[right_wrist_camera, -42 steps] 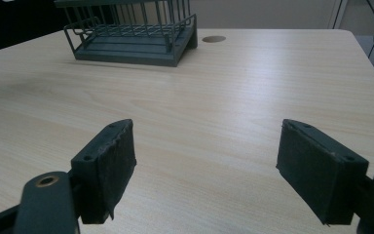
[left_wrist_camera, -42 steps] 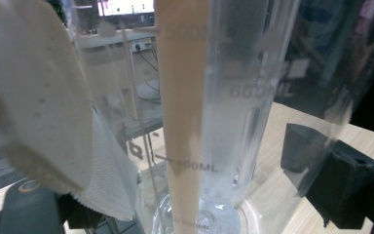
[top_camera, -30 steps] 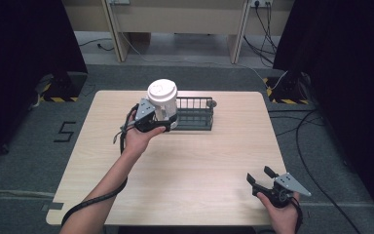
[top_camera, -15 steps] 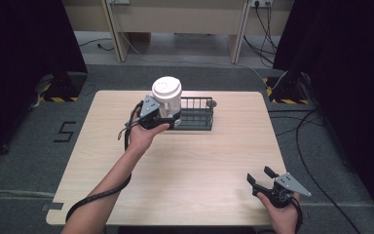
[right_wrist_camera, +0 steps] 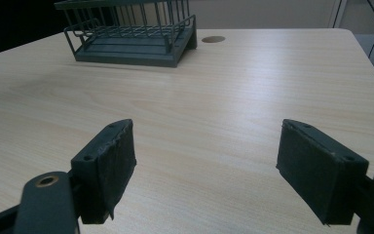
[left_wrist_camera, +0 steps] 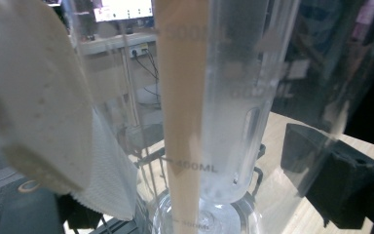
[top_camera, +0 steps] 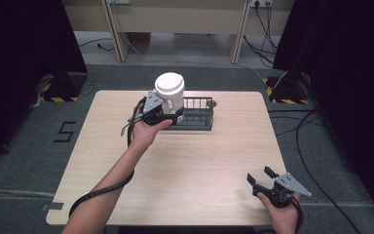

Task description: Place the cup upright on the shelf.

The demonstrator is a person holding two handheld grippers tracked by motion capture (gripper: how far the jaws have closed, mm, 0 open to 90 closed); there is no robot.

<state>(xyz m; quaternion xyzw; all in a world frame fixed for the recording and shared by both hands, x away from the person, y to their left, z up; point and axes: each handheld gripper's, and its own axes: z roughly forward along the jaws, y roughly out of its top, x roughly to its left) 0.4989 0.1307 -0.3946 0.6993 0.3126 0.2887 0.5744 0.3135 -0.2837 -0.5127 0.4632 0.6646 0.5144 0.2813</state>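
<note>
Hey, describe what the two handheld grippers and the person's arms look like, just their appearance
Both the left gripper and the right gripper are black, each topped by a grey three-cornered plate. The right gripper's jaws carry flat, dark rectangular pads with small screw holes. A black cable trails from the left gripper along the forearm. Both forearms are bare, no sleeves showing.

Clear glossy plastic measuring cup [left_wrist_camera: 233,97], matt wire rack [top_camera: 197,114], pale wood-grain table [top_camera: 199,161]

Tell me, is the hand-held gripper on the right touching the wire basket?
Apart. In the high view the right hand-held gripper sits at the table's near corner, with bare tabletop between it and the wire basket at the far edge.
</note>
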